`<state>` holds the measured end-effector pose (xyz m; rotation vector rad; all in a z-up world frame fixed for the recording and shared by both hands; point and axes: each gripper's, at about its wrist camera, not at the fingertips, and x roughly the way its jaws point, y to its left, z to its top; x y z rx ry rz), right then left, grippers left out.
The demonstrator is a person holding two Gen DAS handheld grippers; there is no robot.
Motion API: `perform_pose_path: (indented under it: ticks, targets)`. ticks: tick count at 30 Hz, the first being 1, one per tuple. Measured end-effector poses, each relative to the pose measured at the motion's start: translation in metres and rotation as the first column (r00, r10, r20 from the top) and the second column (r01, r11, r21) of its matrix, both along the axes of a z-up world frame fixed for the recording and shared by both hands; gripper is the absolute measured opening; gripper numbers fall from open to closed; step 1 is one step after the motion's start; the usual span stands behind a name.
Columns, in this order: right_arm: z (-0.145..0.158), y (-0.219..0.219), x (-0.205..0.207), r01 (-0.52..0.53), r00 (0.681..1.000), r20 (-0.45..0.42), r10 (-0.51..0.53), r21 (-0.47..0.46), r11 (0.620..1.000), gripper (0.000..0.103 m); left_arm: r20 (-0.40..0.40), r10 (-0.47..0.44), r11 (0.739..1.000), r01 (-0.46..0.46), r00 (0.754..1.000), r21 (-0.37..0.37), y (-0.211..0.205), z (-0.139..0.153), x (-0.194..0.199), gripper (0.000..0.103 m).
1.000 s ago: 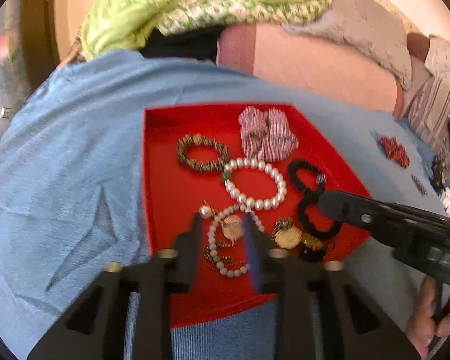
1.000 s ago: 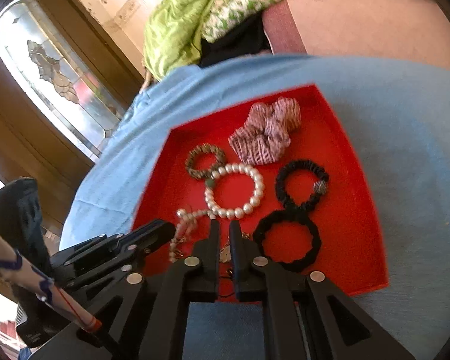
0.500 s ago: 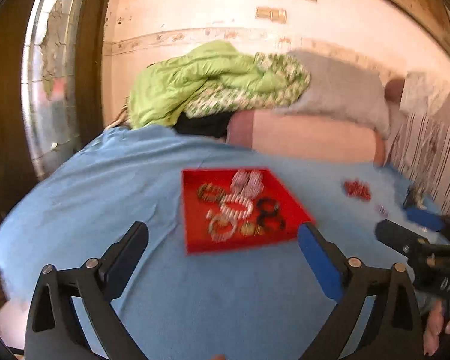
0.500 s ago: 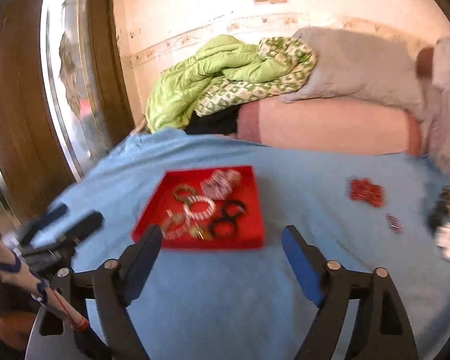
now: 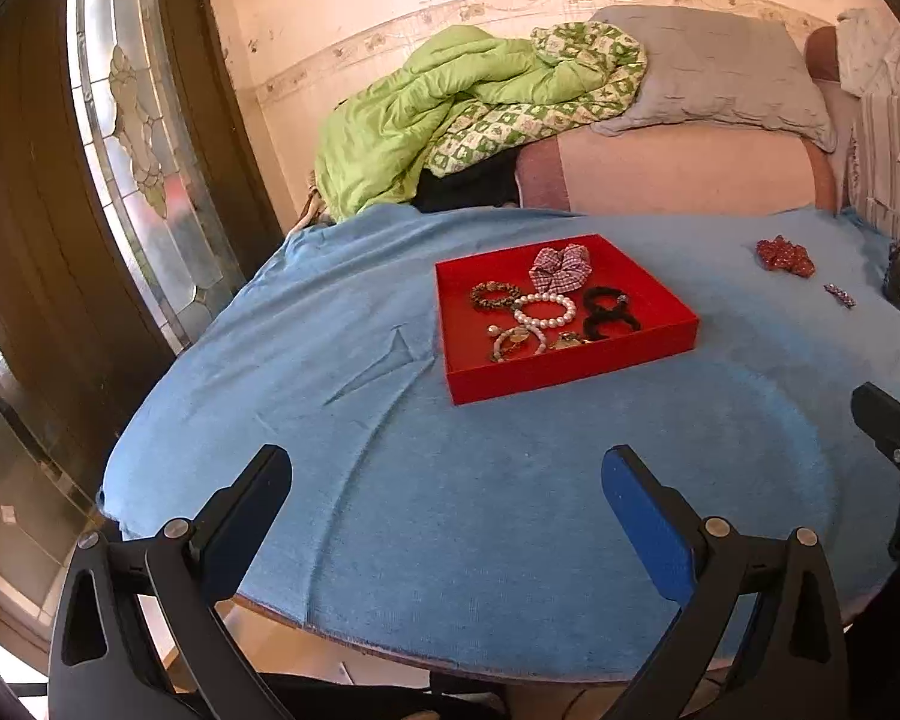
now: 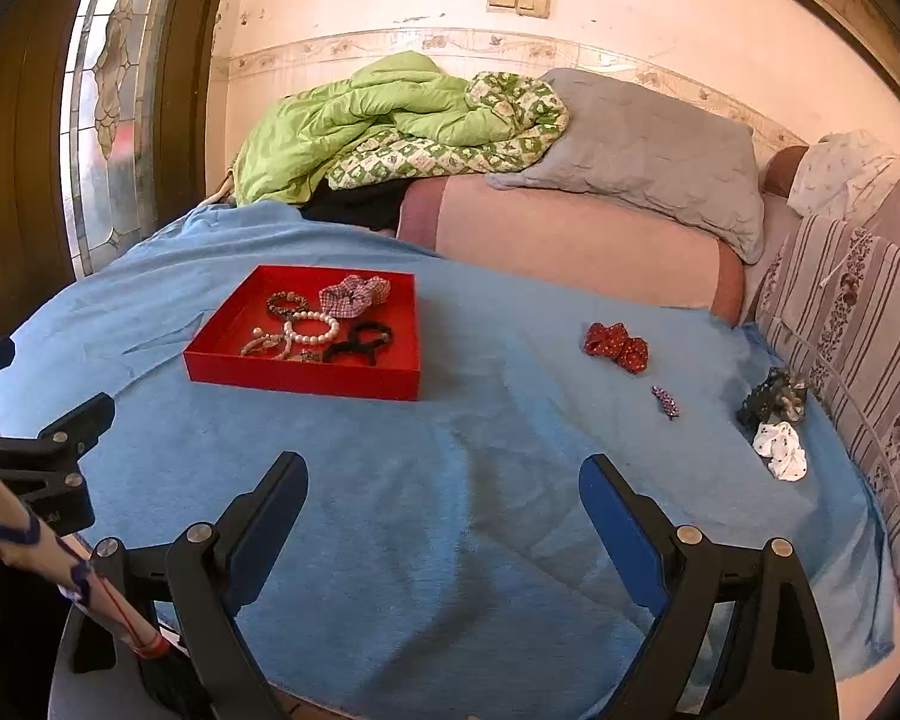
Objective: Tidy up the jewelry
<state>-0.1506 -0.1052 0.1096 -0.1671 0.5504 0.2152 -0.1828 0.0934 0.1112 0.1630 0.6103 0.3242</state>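
A red tray sits on the blue-covered table. In it lie a pearl bracelet, a beaded bracelet, black hair ties, a checked scrunchie and gold pieces. My left gripper is open and empty, well back from the tray near the table's front edge. My right gripper is open and empty too. A red scrunchie, a small clip, a dark scrunchie and a white scrunchie lie on the cloth at the right.
The round table carries a blue cloth. Behind it is a sofa with a green quilt and a grey pillow. A striped cushion borders the right side. A glass door stands at the left.
Both grippers were nearly shut over the tray's jewelry one second ago. They have opened wide and pulled far back and up, empty. The jewelry stays in the tray.
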Motion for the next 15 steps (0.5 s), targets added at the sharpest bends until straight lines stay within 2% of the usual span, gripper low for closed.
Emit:
perform_pose_path:
  ticks: [15]
  targets:
    - [-0.013, 0.011, 0.006, -0.025, 0.999, -0.039, 0.025, -0.016, 1.000, 0.094, -0.010, -0.007, 1.000, 0.007, 1.000, -0.014, 0.008, -0.015, 0.009, 0.103]
